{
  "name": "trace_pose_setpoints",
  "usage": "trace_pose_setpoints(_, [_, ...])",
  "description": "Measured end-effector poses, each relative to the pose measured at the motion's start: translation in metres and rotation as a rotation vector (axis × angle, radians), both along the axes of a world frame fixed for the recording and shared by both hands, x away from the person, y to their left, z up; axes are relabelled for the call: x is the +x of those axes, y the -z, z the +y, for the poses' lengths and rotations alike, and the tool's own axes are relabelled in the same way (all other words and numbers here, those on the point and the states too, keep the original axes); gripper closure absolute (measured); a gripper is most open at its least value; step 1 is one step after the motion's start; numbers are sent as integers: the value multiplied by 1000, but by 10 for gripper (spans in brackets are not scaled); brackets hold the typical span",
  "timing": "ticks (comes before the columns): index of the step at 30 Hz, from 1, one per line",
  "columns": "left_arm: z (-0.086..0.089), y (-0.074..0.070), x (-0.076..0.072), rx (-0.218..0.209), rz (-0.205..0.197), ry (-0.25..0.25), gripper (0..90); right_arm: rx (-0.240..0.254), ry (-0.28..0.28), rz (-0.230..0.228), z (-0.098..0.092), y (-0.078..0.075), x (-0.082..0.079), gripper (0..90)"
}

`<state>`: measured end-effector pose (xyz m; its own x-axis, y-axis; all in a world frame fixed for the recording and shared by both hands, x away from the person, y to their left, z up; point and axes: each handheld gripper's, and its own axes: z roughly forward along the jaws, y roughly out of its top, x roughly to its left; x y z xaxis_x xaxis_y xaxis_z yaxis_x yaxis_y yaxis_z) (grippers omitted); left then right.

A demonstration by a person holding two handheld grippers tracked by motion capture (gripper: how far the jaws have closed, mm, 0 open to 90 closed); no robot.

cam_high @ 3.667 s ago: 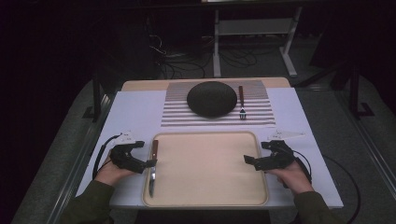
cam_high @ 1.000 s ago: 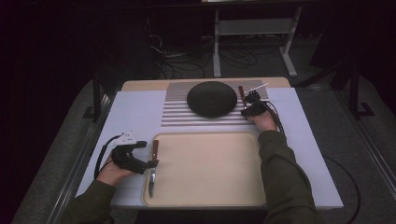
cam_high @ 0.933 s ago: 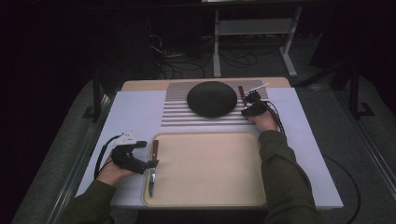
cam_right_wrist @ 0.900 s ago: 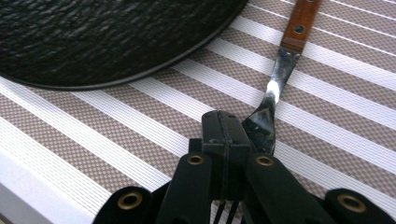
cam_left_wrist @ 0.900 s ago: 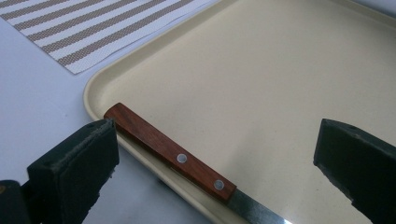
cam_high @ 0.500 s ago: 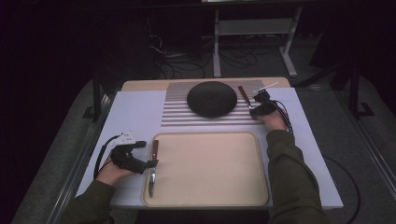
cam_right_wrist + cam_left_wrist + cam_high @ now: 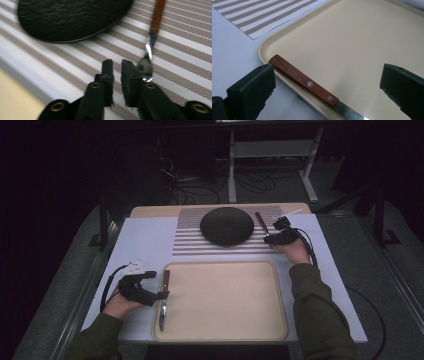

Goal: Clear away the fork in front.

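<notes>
**Setting cutlery beside the plate**

Hovering right gripper (image 7: 272,234) beside the fork (image 7: 149,45) on the striped mat (image 7: 192,240), at three o'clock of the dark plate (image 7: 227,225); jaws narrow, just opening, holding nothing. Left gripper (image 7: 327,82) waiting wide around the knife (image 7: 304,82) on the tray (image 7: 225,330). Next, probably: closing on that handle. White tabletop (image 7: 145,240), dark room.

A wooden-handled fork (image 7: 262,223) lies flat just right of the dark plate (image 7: 226,225); a wooden-handled knife (image 7: 163,299) lies well apart, nearer the person.
</notes>
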<state>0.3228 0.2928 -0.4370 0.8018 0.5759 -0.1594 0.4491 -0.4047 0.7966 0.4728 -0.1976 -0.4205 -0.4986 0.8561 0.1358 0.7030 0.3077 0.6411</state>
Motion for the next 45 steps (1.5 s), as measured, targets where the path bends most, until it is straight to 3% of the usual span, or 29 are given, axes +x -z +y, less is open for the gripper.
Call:
trace_pose_setpoints(9, [0,0,0,1,3,0,3,30,-70,-30,2,-7,-45,399])
trace_pose_setpoints(17, [0,0,0,-1,4,-3,3,45,-93,-72,2,-3,-83,242])
trace_pose_setpoints(18, [1,0,1,-2,2,-3,3,42,-98,-81,1,-1,-94,203])
trace_pose_setpoints(21, [1,-1,1,0,6,-2,4,72,-114,-77,0,1,-109,137])
trace_pose_setpoints(30, [1,-1,1,-6,16,1,4,77,-128,-85,-4,14,-143,5])
trace_pose_setpoints(38, [1,-2,1,-11,16,8,3,76,-145,-75,-4,22,-164,0])
trace_pose_setpoints(45, [1,-2,1,-17,16,14,3,70,-157,-80,-3,22,-168,0])
